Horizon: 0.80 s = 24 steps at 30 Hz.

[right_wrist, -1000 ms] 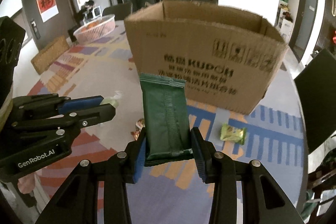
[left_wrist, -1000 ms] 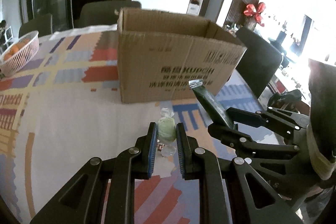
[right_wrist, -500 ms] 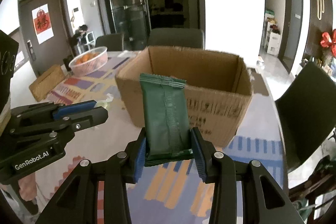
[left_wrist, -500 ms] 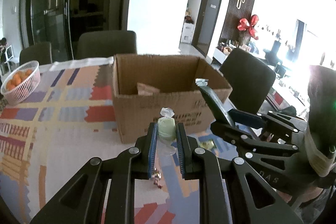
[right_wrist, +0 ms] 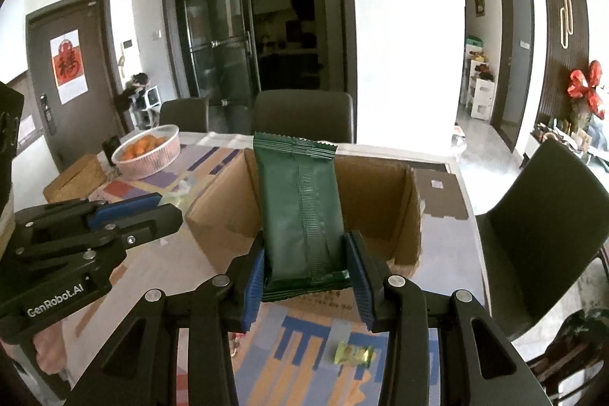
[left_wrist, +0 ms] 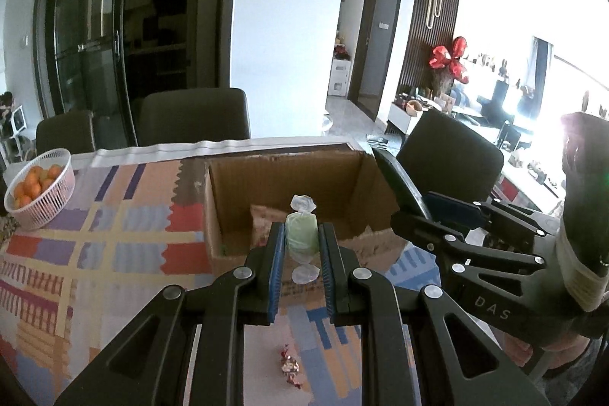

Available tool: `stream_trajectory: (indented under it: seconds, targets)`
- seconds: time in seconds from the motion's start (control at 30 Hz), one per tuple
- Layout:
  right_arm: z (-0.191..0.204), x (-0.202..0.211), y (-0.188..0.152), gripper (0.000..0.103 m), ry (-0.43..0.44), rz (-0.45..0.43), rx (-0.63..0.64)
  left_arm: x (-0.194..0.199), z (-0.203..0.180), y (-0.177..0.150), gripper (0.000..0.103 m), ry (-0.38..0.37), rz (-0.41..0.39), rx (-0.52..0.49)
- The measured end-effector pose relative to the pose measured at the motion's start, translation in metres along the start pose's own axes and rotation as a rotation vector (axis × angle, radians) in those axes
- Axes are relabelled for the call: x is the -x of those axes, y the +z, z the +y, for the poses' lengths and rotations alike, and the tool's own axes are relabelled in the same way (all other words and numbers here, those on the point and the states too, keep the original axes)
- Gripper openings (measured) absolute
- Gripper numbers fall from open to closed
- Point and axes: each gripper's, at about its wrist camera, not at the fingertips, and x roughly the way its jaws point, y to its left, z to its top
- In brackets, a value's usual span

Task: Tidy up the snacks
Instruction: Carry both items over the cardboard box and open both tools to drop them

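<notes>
Gripping pale green wrapped candy [left_wrist: 301, 234], left gripper [left_wrist: 301, 246] clamped on it, held above near wall of cardboard box [left_wrist: 289, 174]. Right gripper [right_wrist: 304, 269] clenched on dark green snack packet [right_wrist: 300, 215], upright, hiding much of box interior behind it. Snack bag [left_wrist: 266, 219] inside box, partly hidden by left fingers. Red candy [left_wrist: 290, 366] and yellow-green candy [right_wrist: 352, 354] lie on patterned tablecloth [left_wrist: 95, 253], in front of box. Basket of oranges [left_wrist: 40, 189] well apart, at far left.
</notes>
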Motion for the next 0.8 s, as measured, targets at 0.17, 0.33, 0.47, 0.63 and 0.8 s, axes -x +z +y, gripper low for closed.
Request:
stream_trajectory:
  seconds: [0.17, 0.33, 0.47, 0.63, 0.8]
  targets:
    - [-0.006, -0.011, 0.010, 0.041, -0.014, 0.001, -0.005, -0.013, 0.002, 0.013, 0.019, 0.008, 0.007, -0.012]
    - [-0.014, -0.025, 0.017, 0.041, -0.030, 0.013, -0.003, -0.030, 0.005, 0.020, 0.019, 0.013, 0.027, -0.015]
    - [-0.020, -0.039, 0.021, 0.041, -0.037, 0.026, 0.001, -0.049, 0.010, 0.024, 0.019, 0.013, 0.052, -0.005]
    - [-0.031, -0.057, 0.021, 0.041, -0.040, 0.055, -0.013, -0.072, 0.013, 0.027, 0.019, 0.014, 0.086, 0.006]
    - [-0.040, -0.074, 0.019, 0.041, -0.050, 0.084, -0.020, -0.087, 0.012, 0.026, 0.020, 0.030, 0.111, 0.005]
